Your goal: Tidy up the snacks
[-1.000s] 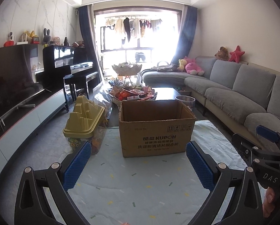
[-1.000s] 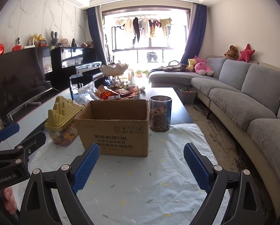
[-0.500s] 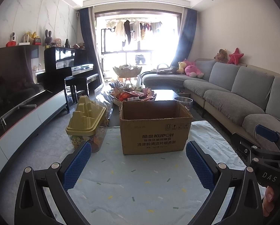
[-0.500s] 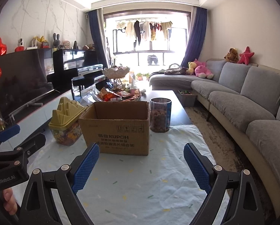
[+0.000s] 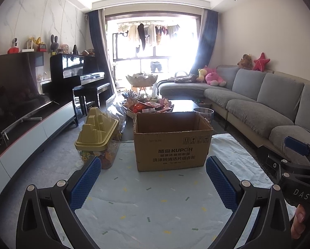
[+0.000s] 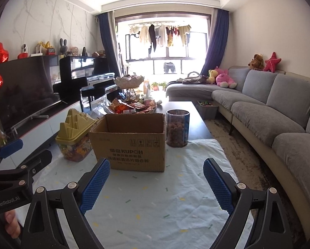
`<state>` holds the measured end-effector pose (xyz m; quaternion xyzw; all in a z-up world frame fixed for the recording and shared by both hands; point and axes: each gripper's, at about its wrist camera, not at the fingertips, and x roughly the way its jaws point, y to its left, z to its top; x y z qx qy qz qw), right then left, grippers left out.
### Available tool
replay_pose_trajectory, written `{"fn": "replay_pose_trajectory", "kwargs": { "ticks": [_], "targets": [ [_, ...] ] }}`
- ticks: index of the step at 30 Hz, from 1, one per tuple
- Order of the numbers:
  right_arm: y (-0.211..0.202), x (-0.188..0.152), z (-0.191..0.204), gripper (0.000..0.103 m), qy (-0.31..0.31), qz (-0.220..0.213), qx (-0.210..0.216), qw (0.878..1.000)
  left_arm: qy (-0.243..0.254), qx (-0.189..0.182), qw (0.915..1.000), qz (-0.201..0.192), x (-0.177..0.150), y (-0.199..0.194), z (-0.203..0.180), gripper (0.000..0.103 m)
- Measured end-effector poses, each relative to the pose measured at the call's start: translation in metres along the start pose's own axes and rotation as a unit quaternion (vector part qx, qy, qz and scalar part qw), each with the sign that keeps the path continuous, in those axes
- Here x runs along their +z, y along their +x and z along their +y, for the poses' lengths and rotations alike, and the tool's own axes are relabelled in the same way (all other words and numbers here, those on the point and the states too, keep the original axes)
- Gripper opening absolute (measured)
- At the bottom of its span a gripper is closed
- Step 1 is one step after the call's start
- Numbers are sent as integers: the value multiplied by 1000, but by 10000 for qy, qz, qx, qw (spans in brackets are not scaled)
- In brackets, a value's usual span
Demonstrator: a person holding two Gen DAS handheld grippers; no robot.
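While both grippers gape wide, holding nothing | left gripper (image 5: 152, 178), right gripper (image 6: 156, 178), ribbed blue pads | corrugated cardboard box (image 5: 171, 143) mid-frame | speckled cloth (image 5: 155, 203) below

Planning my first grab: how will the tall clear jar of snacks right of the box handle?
The jar looks nearly full, so probably heavy for its size. Tall, upright and narrow, it may tip if pushed high. Its smooth clear wall may slip between pads.

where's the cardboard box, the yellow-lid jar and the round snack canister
cardboard box (image 6: 134, 151), right wrist view, printed front wall
yellow-lid jar (image 6: 74, 128), right wrist view, side of the stepped lid
round snack canister (image 6: 176, 129), right wrist view, clear front wall
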<state>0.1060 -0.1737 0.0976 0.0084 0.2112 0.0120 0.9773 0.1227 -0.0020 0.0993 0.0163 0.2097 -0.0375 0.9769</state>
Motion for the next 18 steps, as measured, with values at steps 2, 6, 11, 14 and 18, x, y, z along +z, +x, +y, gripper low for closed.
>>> {"fn": "replay_pose_trajectory", "kwargs": {
  "ticks": [2, 6, 11, 14, 18],
  "targets": [
    [0, 0, 0, 92, -4, 9, -10, 10000, -5, 5, 10000, 10, 0, 0, 0, 103],
    [0, 0, 0, 92, -13, 10, -11, 10000, -18, 26, 10000, 40, 0, 1, 0, 103],
    [1, 0, -1, 92, 8, 42, -19, 10000, -21, 47, 10000, 68, -1, 2, 0, 103],
    [2, 0, -1, 92, 11, 56, -20, 10000, -24, 50, 10000, 77, -1, 2, 0, 103],
    [3, -1, -2, 92, 12, 72, -23, 10000, -19, 46, 10000, 84, -1, 2, 0, 103]
  ]
}}
